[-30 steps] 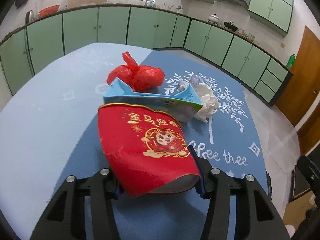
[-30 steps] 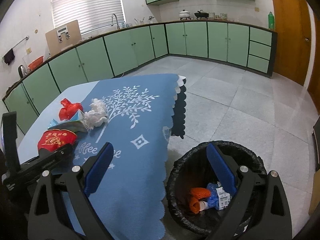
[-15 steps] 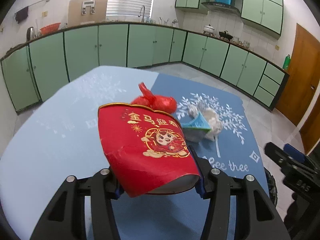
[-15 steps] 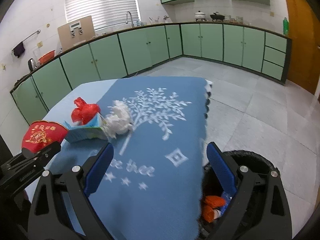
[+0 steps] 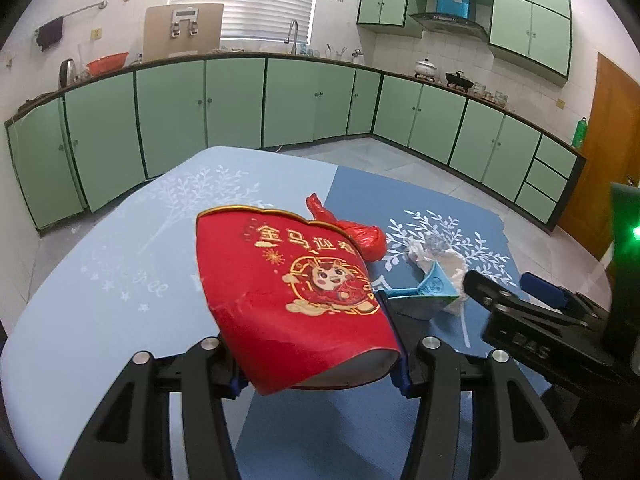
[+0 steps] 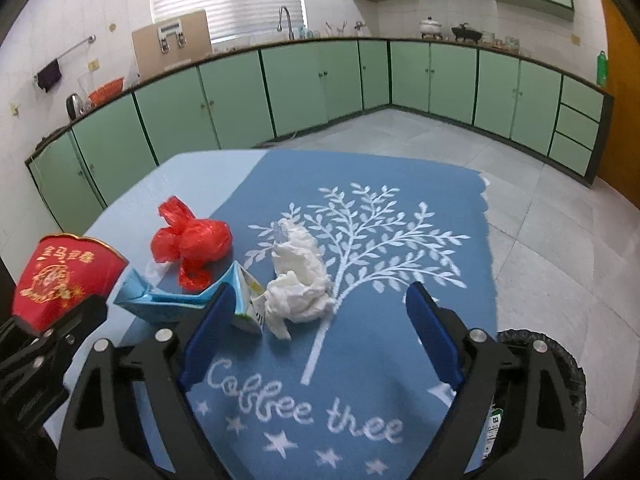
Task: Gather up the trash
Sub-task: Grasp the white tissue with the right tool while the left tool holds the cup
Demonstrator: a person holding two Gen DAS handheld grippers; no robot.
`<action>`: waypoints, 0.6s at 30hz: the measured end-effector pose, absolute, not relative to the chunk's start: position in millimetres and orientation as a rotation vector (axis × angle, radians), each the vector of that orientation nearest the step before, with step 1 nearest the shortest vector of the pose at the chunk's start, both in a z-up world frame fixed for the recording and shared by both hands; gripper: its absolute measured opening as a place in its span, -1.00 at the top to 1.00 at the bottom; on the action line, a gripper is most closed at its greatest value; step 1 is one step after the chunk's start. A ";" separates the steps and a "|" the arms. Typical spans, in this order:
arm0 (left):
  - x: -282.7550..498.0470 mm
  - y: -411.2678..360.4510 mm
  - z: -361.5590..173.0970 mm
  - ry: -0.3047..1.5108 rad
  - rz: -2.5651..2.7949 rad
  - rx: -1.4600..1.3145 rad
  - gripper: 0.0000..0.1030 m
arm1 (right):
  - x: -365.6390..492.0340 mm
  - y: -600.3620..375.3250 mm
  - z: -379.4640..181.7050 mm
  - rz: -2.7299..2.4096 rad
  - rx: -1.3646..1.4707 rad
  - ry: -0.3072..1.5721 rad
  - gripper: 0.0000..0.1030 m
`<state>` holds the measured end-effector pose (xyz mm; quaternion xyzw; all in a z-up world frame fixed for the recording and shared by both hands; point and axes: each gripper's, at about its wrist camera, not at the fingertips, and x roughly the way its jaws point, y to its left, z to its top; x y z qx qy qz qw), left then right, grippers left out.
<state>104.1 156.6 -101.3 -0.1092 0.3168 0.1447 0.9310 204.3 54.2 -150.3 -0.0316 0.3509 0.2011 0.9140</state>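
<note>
My left gripper (image 5: 320,364) is shut on a red paper cup (image 5: 296,300) with gold print and holds it above the table; the cup also shows at the left of the right wrist view (image 6: 60,280). On the blue tablecloth (image 6: 400,360) lie a red plastic bag (image 6: 192,240), a flattened blue carton (image 6: 192,300) and crumpled white tissue (image 6: 300,280). My right gripper (image 6: 320,344) is open and empty, just in front of the carton and tissue. The black trash bin (image 6: 560,368) sits on the floor at the table's right edge.
Green kitchen cabinets (image 6: 280,88) run along the walls behind the table. Grey tiled floor (image 6: 560,220) lies to the right. The right gripper's body (image 5: 540,328) shows at the right of the left wrist view.
My left gripper has lifted the red cup and drawn back from the pile. My right gripper has swung from over the bin to over the table, facing the carton and tissue.
</note>
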 end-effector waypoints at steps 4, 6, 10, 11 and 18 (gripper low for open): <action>105.5 160.0 -102.8 0.652 0.301 -0.224 -0.03 | 215.2 63.6 -153.9 0.433 -0.065 0.750 -0.36; 106.3 162.4 -104.4 0.657 0.302 -0.227 -0.03 | 218.8 64.5 -154.3 0.457 -0.045 0.763 -0.23; 105.3 165.1 -105.1 0.658 0.302 -0.225 -0.03 | 220.9 57.9 -150.6 0.464 0.002 0.770 -0.20; 104.9 165.0 -105.1 0.658 0.302 -0.224 -0.03 | 220.1 56.0 -149.2 0.461 0.003 0.765 -0.20; 104.2 163.9 -105.0 0.656 0.304 -0.224 -0.03 | 223.5 58.0 -159.9 0.447 -0.041 0.802 -0.09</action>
